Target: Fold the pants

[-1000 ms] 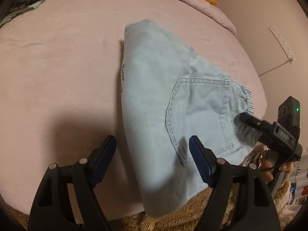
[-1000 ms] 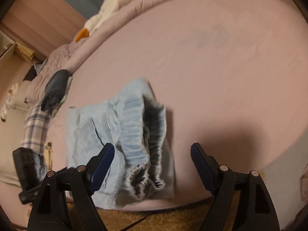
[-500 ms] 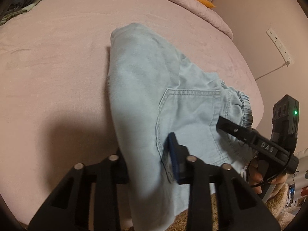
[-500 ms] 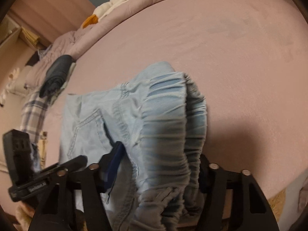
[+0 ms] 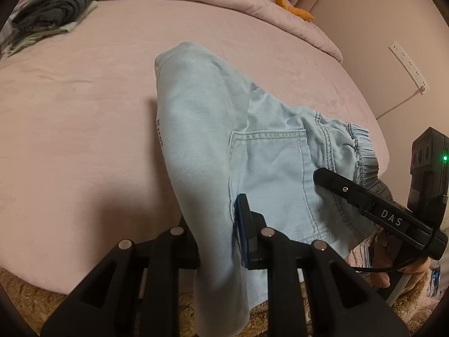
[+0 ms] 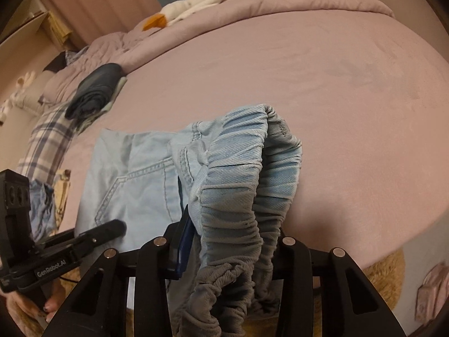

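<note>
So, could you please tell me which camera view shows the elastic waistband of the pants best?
The right wrist view: the waistband fills the middle, its gathers sharp, bunched between the closing jaws of the right gripper. The left wrist view shows only a short ruffled stretch at the far right edge, beyond the back pocket.

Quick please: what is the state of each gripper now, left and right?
Left gripper: jaws closing, clamped on the folded leg end of the pants.
Right gripper: jaws closing, gripping the elastic waistband of the pants.
</note>
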Motion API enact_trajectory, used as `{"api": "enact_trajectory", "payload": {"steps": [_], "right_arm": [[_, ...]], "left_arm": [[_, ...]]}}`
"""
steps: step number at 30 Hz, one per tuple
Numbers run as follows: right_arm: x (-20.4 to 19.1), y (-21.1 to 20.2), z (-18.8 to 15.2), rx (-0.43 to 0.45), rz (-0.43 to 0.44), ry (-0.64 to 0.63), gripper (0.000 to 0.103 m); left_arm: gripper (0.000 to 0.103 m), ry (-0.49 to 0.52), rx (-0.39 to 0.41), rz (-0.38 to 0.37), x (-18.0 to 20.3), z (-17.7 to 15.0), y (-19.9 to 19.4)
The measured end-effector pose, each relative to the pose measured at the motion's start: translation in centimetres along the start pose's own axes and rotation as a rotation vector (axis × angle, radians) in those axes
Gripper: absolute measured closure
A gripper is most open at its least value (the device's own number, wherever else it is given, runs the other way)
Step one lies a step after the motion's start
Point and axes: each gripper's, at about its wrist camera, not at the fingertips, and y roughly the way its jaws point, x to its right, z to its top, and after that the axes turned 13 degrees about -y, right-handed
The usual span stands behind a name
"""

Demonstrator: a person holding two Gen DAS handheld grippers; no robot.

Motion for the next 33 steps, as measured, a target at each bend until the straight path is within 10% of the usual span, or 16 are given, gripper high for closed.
{"api": "enact_trajectory", "payload": {"steps": [33], "right_arm": [[-3.7,-1.4,3.0,0.094,-0.046,-0.103,0.061]], "left_arm": [[0.084,0.033,0.176,-0.015,-0.1,3.4,-4.5]]}}
